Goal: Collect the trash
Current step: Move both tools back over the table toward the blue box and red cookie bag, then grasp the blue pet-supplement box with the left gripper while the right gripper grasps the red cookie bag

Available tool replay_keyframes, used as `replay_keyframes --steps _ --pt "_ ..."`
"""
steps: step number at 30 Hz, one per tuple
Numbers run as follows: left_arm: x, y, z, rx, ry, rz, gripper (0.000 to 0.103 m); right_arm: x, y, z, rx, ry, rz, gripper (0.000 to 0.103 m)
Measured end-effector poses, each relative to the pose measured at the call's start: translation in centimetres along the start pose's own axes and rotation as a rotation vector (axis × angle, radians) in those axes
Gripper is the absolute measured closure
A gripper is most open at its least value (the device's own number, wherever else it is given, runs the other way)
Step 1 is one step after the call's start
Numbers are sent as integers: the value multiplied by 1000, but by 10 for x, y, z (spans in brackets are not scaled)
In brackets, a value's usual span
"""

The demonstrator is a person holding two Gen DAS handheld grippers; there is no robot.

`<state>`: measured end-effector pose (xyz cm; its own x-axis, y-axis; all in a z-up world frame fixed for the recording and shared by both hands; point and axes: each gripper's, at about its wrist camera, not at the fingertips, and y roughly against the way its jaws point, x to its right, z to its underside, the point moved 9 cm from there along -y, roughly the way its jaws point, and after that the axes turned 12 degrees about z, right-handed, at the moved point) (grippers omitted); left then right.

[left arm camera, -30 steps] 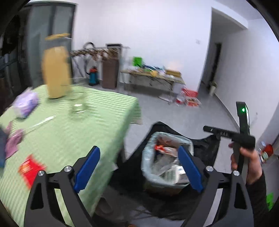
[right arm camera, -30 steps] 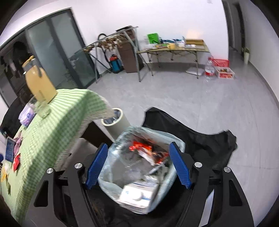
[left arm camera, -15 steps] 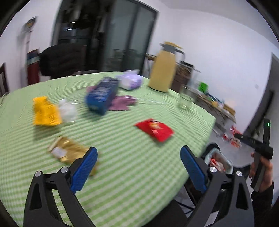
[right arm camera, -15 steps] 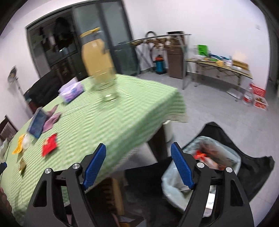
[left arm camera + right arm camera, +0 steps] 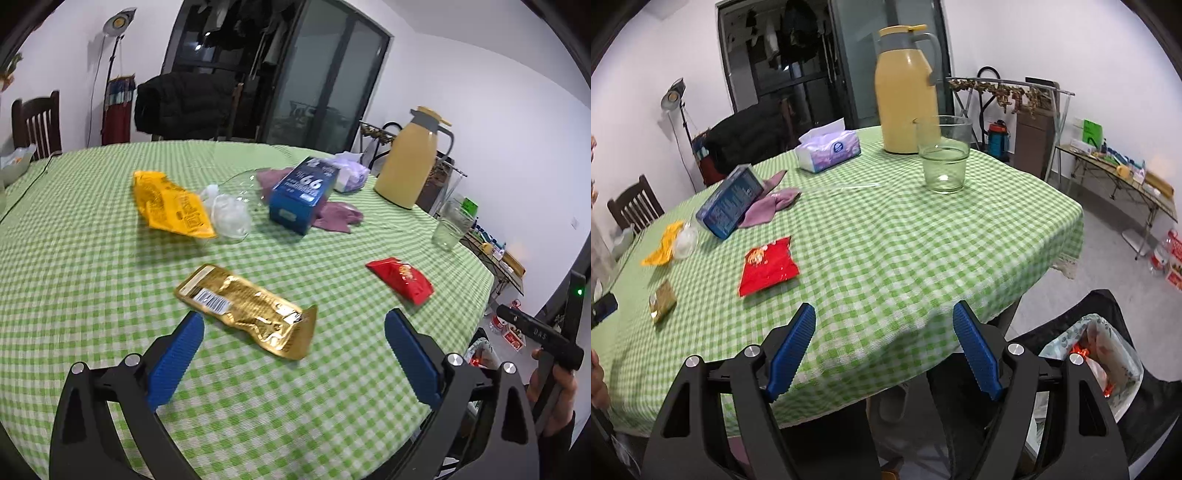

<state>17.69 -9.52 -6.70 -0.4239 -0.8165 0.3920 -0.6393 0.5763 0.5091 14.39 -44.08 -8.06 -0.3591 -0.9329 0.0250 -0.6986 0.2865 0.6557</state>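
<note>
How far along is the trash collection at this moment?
Done: the bin beside the table already holds wrappers. In hand: nothing; the left gripper is open just short of the gold wrapper, and the right gripper is open too. Left: gold wrapper, red wrapper, yellow wrapper, crumpled clear plastic.

Three wrappers: gold wrapper [image 5: 246, 309], red wrapper [image 5: 400, 280], yellow wrapper [image 5: 170, 204]; one glass [image 5: 943, 153].
</note>
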Motion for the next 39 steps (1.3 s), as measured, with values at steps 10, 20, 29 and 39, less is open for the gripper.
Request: replay_keyframes --steps 10,20,29,39 --pt "-4 -6 -4 -20 -3 -8 8 7 1 5 -9 -27 -14 29" --pt "9 -98 -79 -162 -244 -42 8 -20 -16 1 8 25 -57 23" --pt "-18 -188 -110 -211 -150 -77 8 -61 -36 -14 -3 82 -128 23" --pt "-18 -212 -105 -235 -238 -84 32 -99 -56 -10 -52 128 -171 23"
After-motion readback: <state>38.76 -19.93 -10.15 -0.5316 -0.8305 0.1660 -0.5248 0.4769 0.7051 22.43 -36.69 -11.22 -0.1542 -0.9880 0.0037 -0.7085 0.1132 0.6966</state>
